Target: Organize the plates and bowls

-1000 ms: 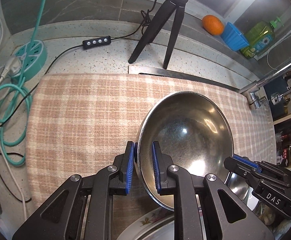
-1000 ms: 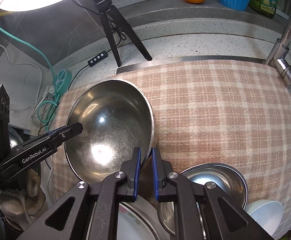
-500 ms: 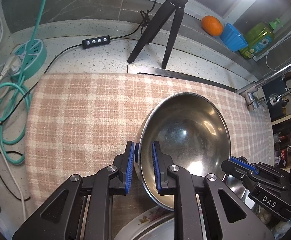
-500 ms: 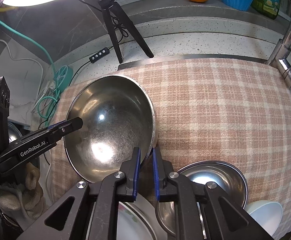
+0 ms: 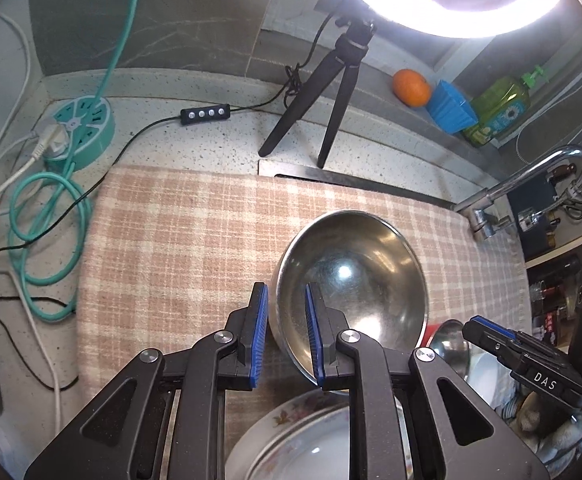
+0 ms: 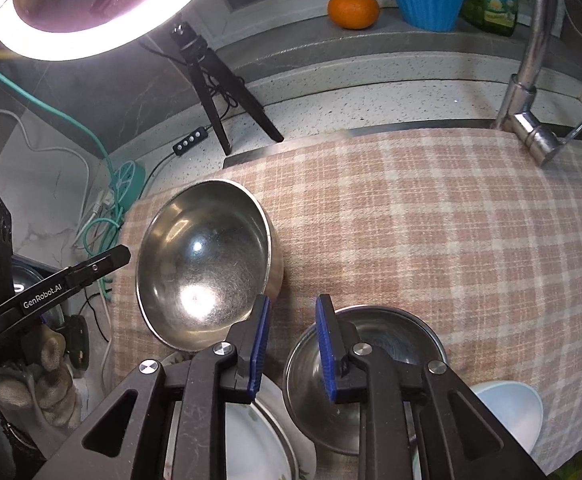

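A large steel bowl point(image 5: 351, 280) rests on the checked cloth point(image 5: 179, 240); it also shows in the right wrist view point(image 6: 205, 264). My left gripper point(image 5: 287, 336) is open, its jaws straddling the bowl's near-left rim without gripping it. My right gripper point(image 6: 291, 346) is open and empty, just off the bowl's right rim. Below it sit a smaller steel bowl point(image 6: 387, 364), a flowered plate point(image 6: 251, 436) and a white bowl point(image 6: 511, 416). The flowered plate point(image 5: 291, 440) lies under my left gripper.
A black tripod point(image 5: 323, 92) with a ring light stands behind the cloth. A faucet point(image 6: 531, 92) is at the right. An orange point(image 6: 353, 10), a blue cup point(image 6: 427, 2) and a soap bottle point(image 5: 495, 110) sit on the back ledge. A teal power strip point(image 5: 83, 132) and cables lie left.
Both grippers opened and let go of the large steel bowl, which now rests on the cloth. Both grippers pulled back and tilted up a little.
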`<state>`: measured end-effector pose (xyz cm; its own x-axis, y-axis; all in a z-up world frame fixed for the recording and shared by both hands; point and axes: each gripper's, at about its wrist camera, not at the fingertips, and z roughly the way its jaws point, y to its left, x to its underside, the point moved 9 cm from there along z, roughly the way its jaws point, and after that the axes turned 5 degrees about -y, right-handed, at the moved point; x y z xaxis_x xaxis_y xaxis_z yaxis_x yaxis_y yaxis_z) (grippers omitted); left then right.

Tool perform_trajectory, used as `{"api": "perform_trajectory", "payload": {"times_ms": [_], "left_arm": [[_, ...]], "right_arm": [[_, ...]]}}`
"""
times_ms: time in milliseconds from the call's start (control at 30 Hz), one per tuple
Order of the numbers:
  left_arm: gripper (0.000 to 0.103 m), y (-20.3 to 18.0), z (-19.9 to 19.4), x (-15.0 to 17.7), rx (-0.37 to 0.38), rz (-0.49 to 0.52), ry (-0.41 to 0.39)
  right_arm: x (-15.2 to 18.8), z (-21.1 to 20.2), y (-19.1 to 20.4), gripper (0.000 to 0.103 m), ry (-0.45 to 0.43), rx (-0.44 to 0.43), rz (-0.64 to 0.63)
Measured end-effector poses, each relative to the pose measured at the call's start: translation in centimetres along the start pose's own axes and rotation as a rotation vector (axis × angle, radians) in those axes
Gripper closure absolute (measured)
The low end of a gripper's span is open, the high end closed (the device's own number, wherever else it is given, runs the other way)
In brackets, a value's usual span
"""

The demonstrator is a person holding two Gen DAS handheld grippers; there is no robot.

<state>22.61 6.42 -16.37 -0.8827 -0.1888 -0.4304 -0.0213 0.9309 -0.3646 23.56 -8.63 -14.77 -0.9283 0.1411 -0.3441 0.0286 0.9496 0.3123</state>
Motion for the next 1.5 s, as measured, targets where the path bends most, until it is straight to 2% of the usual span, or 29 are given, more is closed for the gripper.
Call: {"api": "perform_trajectory", "payload": {"times_ms": [200,400,567,833,1133,1233,1500], "left_arm": [[0.086,-2.1,-2.1,1.7,0.034,0.028,-0.009],[0.086,-4.1,-3.0,4.5,0.066,-0.002,0.000],[0.086,-6.0,-2.5,7.4,0.065,-0.050,0.011],[0.086,-9.5,-0.3,12.0,0.080,-0.210,0.020],[0.089,-12.4,1.7,13.2,0.004,-0.279,-0.005],[0.089,-12.2,2.0,13.2,-0.042,-0.278,-0.007],[0.089,-12.0,3.3,13.5,-0.082,-0.292,0.028]], "right_arm": [[0.2,-3.4,-0.9,0.082,-0.048,-0.018,-0.028],[0.4,-6.1,-2.5,0.082,-0.053,-0.045,-0.085],[1.2,-6.4,-4.3,0.082,-0.004,-0.081,-0.174],[2.2,-5.3,-6.7,0.082,0.103,-0.129,-0.339],[1.9,-3.1,-8.0,0.082,0.183,-0.187,-0.447],[1.8,-2.1,-8.0,0.082,0.204,-0.200,-0.472],[1.5,-0.2,-7.2,0.082,0.234,-0.246,-0.512]]}}
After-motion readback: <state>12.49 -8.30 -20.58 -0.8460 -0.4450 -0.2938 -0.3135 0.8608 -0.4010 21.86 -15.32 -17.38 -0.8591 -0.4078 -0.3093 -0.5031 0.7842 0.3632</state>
